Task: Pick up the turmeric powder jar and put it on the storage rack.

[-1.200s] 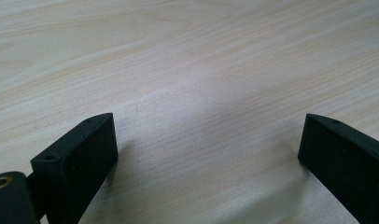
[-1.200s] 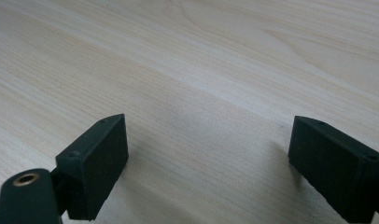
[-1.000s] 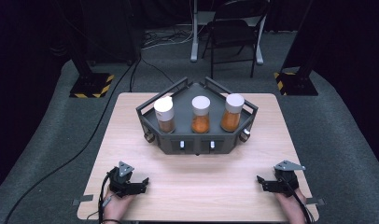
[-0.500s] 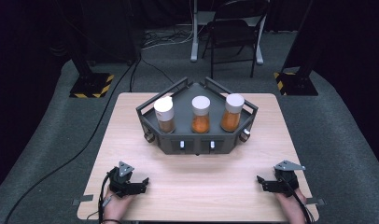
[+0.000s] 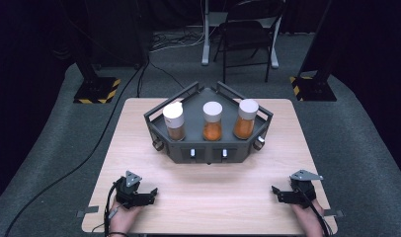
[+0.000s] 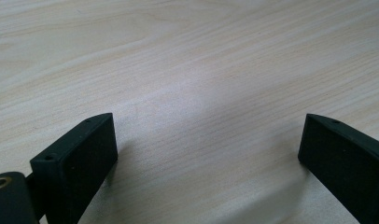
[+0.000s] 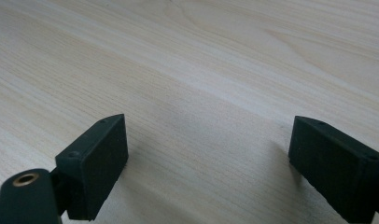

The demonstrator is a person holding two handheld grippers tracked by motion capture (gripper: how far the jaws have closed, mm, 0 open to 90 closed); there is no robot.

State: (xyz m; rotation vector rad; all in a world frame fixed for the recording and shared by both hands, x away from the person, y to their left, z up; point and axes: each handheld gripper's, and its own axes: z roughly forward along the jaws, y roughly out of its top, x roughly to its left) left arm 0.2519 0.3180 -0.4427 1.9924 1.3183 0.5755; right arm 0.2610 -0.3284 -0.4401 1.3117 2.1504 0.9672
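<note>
Two grippers — left gripper (image 5: 150,192) | right gripper (image 5: 276,191) | jaws wide, empty | near table (image 5: 213,197) front edge — bare wood between.

L gripper (image 5: 148,193) low at near-left table edge, held in L hand (image 5: 120,217), jaws wide apart, nothing btwn, pointing inward. R gripper (image 5: 277,192) low at near-right edge, R hand (image 5: 307,217) behind it, jaws wide apart, nothing btwn, pointing inward toward L. Forearms enter from bottom.

Three white-capped jars (image 5: 212,121) upright in rack (image 5: 208,150)
</note>
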